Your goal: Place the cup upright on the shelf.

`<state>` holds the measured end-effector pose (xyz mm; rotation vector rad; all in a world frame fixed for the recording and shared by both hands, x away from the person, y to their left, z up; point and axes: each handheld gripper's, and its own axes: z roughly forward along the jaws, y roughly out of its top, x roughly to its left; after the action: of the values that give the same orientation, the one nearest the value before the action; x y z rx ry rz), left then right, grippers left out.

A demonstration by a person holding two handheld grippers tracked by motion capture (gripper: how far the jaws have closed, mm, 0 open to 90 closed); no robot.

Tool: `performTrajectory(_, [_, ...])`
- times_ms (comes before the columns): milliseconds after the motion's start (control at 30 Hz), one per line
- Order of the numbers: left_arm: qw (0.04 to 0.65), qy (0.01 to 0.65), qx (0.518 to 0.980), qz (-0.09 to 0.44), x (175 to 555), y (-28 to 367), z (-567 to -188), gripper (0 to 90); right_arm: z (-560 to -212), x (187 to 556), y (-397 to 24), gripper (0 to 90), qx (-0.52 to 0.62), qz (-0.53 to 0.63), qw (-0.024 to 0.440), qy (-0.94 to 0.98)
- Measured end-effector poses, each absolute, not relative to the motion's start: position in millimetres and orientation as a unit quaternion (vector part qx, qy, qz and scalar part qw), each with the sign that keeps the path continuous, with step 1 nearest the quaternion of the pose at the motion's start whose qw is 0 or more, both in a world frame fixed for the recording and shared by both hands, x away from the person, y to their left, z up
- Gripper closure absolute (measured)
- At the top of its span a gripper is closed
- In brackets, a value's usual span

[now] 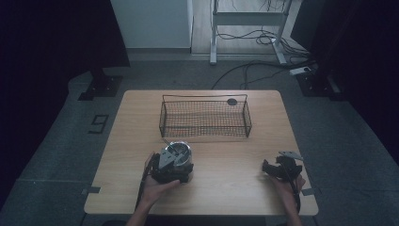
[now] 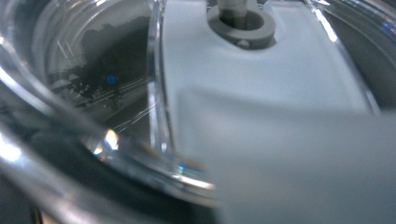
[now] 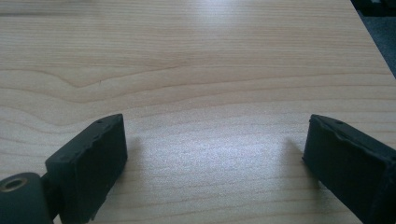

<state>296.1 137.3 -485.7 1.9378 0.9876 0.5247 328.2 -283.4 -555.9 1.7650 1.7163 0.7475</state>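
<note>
Sitting beside wire basket (image 1: pixel 205 117), clear glass container (image 1: pixel 179 151) under left gripper (image 1: pixel 170 165)

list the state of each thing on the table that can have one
clear container: upright on the table, against the left gripper
white lid: lying on the container
wire basket: upright, nothing visible inside
right gripper: jaws wide apart, nothing between, over bare table

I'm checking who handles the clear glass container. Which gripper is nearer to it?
Left. The left gripper is right at the glass container, in front of the basket. The right gripper rests apart on bare table, jaws open.
</note>
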Motion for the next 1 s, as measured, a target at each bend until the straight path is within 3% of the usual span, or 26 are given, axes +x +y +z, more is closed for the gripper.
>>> performTrajectory(1000, [0.472, 0.425, 0.739, 0.224, 313.1, 150.6, -446.2, 3.8, -555.9, 327.0, -282.7, 7.2, 0.661, 0.281, 0.281, 0.637])
